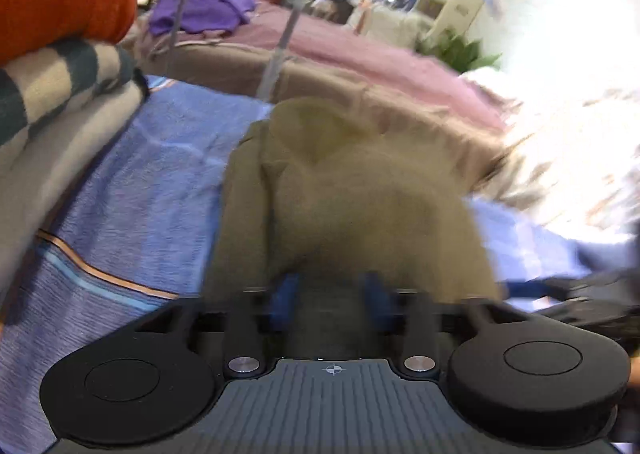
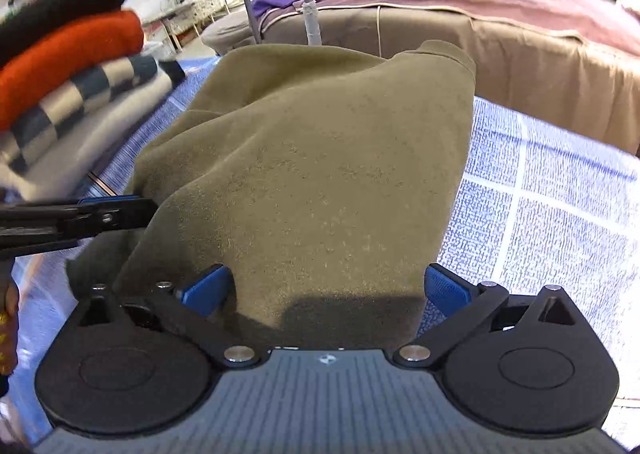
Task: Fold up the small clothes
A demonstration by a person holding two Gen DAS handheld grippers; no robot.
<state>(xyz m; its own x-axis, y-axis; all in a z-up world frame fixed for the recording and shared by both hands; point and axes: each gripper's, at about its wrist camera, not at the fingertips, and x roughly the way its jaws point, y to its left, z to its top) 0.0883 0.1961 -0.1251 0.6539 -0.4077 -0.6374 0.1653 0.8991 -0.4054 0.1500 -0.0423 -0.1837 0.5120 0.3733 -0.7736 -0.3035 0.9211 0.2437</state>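
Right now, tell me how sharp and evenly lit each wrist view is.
Left wrist view: motion-smeared, the olive garment soft-edged, right side blown out to white glare. Right wrist view: mostly sharp, the garment's nap crisp, only the folded stack blurred; both bend straight lines at the edges.

My left wrist view is smeared: the olive garment (image 1: 340,206) shows as a soft mass, its folds and far edge unreadable, and my left gripper (image 1: 334,294) has blue pads (image 1: 286,294) too blurred to tell whether they touch cloth. The near hem of the garment (image 2: 312,182) hides under my right gripper (image 2: 326,290). The stack of folded clothes (image 2: 68,78) is cut off at the left edge (its lower layers blurred).
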